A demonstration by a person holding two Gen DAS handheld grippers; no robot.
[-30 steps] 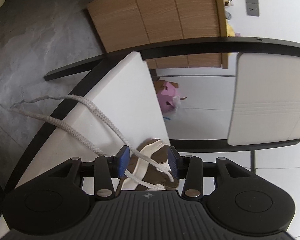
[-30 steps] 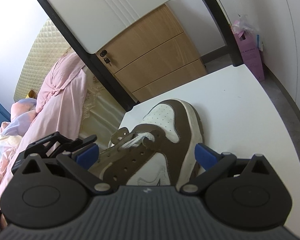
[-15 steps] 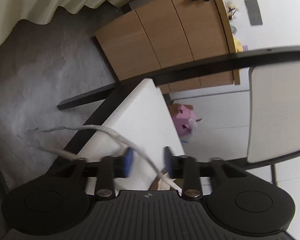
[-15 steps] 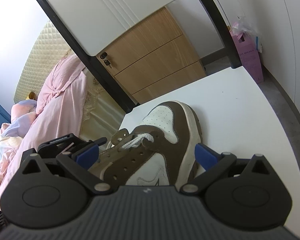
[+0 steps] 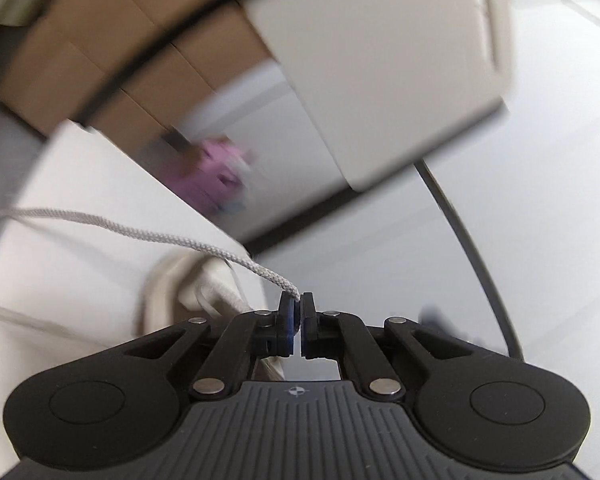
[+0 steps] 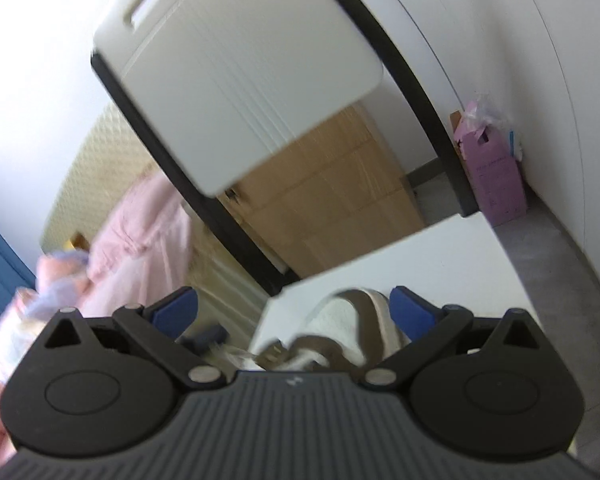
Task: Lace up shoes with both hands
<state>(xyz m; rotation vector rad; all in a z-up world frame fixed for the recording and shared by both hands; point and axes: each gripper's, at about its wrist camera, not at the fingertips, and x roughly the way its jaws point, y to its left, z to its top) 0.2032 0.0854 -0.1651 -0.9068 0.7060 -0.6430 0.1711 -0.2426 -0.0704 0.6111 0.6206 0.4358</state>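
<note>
Left gripper [image 5: 296, 307]: fingers clenched on the white braided shoelace [image 5: 148, 235], pinching it close to the tips, cord running off leftward over the white table [image 5: 72, 264]. Right gripper [image 6: 294, 307]: fingers released, spread wide, holding nothing, poised above the brown-and-white leather sneaker [image 6: 352, 322] resting on the table near its edge. In the left wrist view, only a cream edge of the sneaker visible just beyond the fingers. How many eyelets already threaded: impossible to tell through the blur.

Likely trouble from here: lace slipping out of so shallow a pinch under a hard pull; sneaker dragged toward the table edge with no steadying hold from the right; slack cord snagging on the table corner.
</note>
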